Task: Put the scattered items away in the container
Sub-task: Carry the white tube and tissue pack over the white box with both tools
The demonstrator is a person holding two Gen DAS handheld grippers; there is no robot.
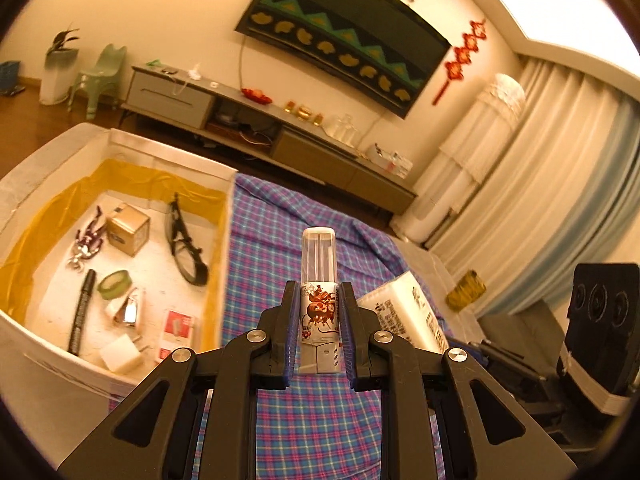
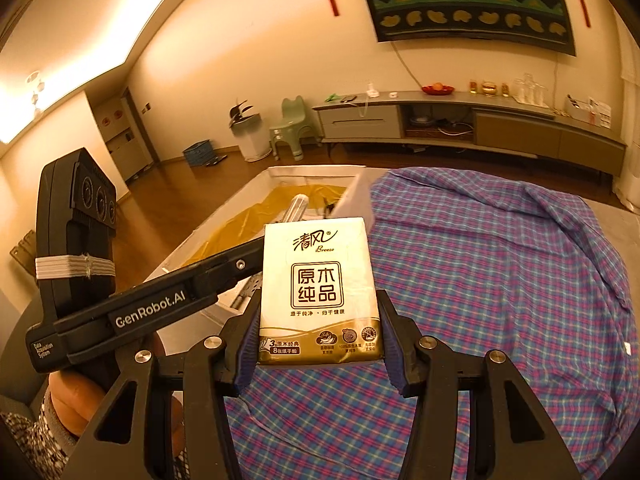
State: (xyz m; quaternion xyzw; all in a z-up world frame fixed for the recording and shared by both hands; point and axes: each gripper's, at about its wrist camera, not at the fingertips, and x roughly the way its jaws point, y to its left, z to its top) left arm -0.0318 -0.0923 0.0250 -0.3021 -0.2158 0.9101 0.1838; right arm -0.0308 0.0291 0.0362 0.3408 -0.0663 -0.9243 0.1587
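Note:
My left gripper (image 1: 319,304) is shut on a small spray bottle (image 1: 319,288) with a clear cap and a printed label, held upright above the plaid cloth. The white foam box (image 1: 172,156) with a yellow lining stands to its left and holds several items: a marker, a tape roll, a small carton, a black strap. My right gripper (image 2: 319,320) is shut on a tissue pack (image 2: 318,288), cream and gold with printed characters, held above the cloth. The pack also shows in the left wrist view (image 1: 404,312). The left gripper shows in the right wrist view (image 2: 168,296), reaching toward the box (image 2: 312,171).
A blue and pink plaid cloth (image 2: 500,280) covers the table. A TV cabinet (image 2: 460,124) stands along the far wall under a covered TV. A green child's chair (image 2: 290,128), a white bin and a blue crate stand on the wooden floor.

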